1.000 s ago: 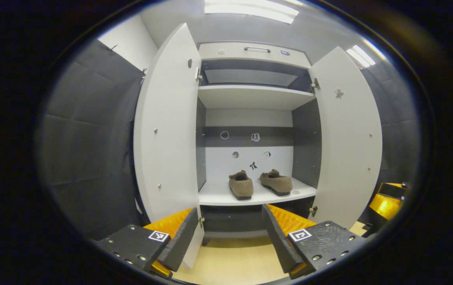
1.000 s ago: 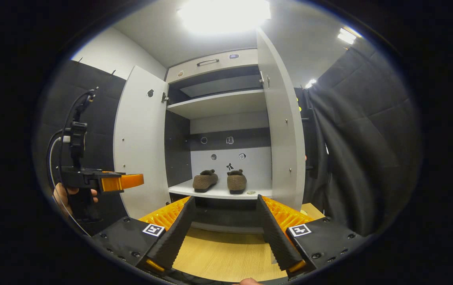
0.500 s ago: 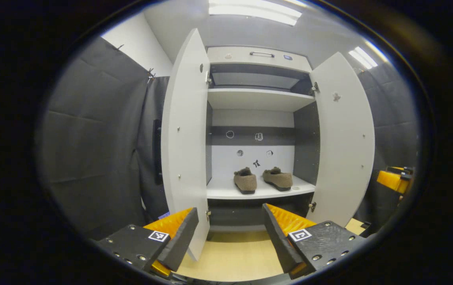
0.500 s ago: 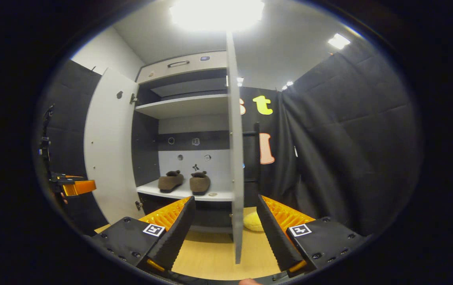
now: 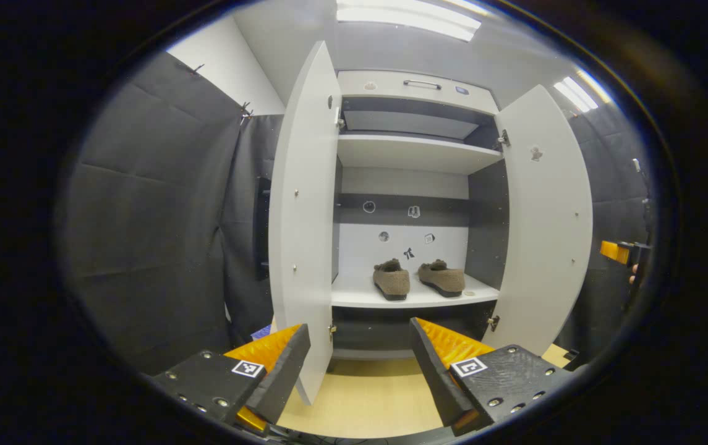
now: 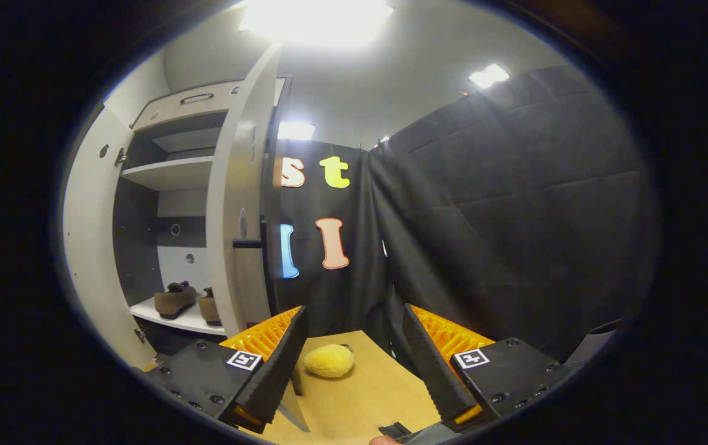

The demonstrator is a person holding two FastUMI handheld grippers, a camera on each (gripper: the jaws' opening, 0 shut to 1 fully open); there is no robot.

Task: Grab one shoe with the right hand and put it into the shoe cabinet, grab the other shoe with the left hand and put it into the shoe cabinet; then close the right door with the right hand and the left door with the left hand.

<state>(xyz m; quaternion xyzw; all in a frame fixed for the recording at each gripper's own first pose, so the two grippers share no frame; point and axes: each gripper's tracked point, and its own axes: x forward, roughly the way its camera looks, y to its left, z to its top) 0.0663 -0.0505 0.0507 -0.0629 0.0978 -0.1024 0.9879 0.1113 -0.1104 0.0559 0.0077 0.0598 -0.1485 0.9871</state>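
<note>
Both brown slippers (image 5: 418,279) sit on the cabinet's lower shelf (image 5: 409,298). Right gripper (image 6: 350,364) and left gripper (image 5: 360,364) fingers gape empty. Right door (image 6: 233,204), a stiff, light panel, should swing if pushed near its free edge.

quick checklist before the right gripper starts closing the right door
1. Both shoes on the shelf: ok, left shoe and right shoe sit side by side inside the cabinet.
2. Shoes clear of the door's swing: cannot tell.
3. Right door open, ready to push: ok.
4. Right gripper empty and open: ok.
5. Right gripper touching the door: not ok, it is off to the door's outer side.
6. Left door open, left gripper open before it: ok.
</note>
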